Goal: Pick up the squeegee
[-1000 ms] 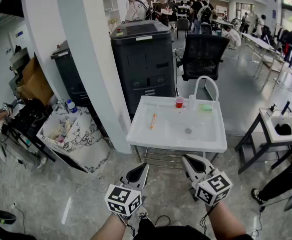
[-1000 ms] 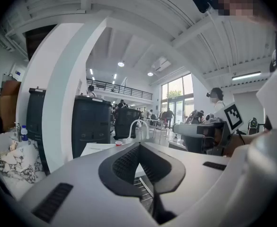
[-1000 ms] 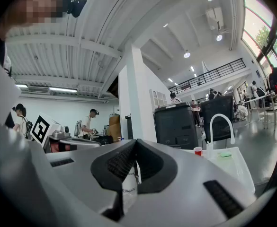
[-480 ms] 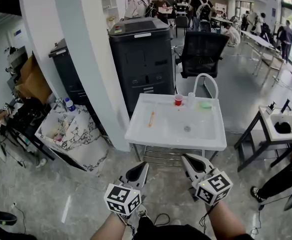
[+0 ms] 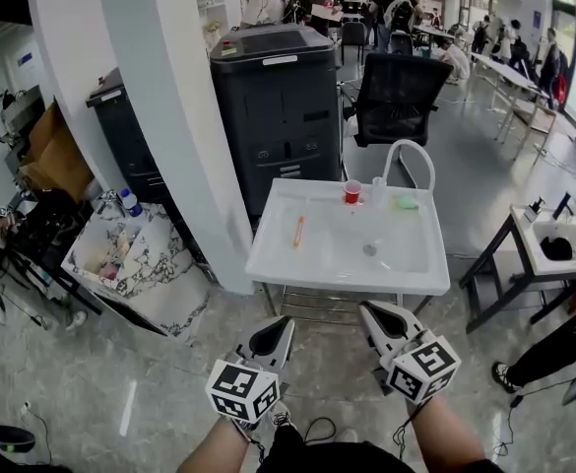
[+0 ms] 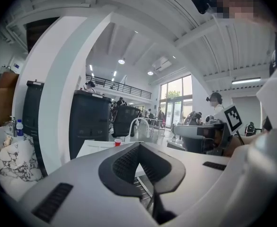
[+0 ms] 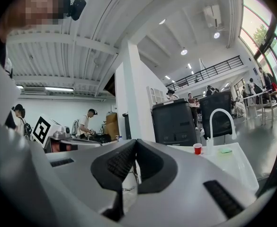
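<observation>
A white sink table (image 5: 268, 256) stands ahead of me on the floor. On its left counter lies a thin orange tool (image 5: 298, 232), too small to identify for certain as the squeegee. A red cup (image 5: 352, 197), a green sponge (image 5: 407, 203) and a white arched faucet (image 5: 411, 156) sit along its back edge. My left gripper (image 5: 274, 329) and right gripper (image 5: 374, 313) hang side by side short of the table's front edge, both shut and empty. The left gripper view shows my left gripper (image 6: 139, 145) with its jaws meeting, the red cup (image 6: 118, 142) beyond. My right gripper (image 7: 136, 143) is likewise shut.
A white pillar (image 5: 184, 116) and a black copier (image 5: 283, 106) stand left of and behind the sink table. A black office chair (image 5: 396, 97) is behind it. A second small sink stand (image 5: 558, 249) is at the right, a marble-patterned bin (image 5: 130, 264) at the left. People work further back.
Both grippers keep the same place and stay shut. The head view has shifted slightly, so the sink table sits a little nearer in the picture.
</observation>
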`<state>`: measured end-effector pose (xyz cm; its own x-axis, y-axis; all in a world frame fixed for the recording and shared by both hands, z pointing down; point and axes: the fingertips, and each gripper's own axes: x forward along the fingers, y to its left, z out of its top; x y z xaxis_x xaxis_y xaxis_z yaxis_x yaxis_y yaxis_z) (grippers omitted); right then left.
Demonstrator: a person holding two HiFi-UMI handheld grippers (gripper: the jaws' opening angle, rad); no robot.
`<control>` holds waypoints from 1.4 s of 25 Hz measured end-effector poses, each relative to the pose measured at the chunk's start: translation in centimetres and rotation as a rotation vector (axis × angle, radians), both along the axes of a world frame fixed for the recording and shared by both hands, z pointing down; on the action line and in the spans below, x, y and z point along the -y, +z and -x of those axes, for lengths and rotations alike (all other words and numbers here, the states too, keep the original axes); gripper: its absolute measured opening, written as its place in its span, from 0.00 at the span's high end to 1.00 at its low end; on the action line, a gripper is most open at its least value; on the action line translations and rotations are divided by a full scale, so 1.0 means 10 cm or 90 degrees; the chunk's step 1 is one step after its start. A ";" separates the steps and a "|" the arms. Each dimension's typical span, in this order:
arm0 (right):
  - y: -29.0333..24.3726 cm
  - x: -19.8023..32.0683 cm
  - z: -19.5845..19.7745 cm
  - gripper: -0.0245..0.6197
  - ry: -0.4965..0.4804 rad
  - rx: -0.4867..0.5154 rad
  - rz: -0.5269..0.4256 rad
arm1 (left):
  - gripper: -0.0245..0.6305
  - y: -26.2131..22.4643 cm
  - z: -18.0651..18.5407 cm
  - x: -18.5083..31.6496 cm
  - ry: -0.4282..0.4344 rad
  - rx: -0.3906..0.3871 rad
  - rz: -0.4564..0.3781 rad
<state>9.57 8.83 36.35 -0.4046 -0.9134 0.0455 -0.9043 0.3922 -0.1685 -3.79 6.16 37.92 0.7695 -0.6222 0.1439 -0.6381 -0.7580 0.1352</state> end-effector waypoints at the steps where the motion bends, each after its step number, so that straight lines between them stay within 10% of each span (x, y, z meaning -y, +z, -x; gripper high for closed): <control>1: 0.01 0.04 0.02 0.94 0.001 0.000 0.002 | 0.94 0.00 0.02 0.04 0.002 0.000 0.001; 25: 0.19 1.59 1.32 0.94 -0.013 -0.005 0.020 | 0.94 0.17 1.21 1.50 0.011 0.002 0.018; 35: 0.13 2.05 1.23 0.94 0.002 -0.010 0.015 | 0.94 0.17 1.13 1.90 0.026 -0.004 0.020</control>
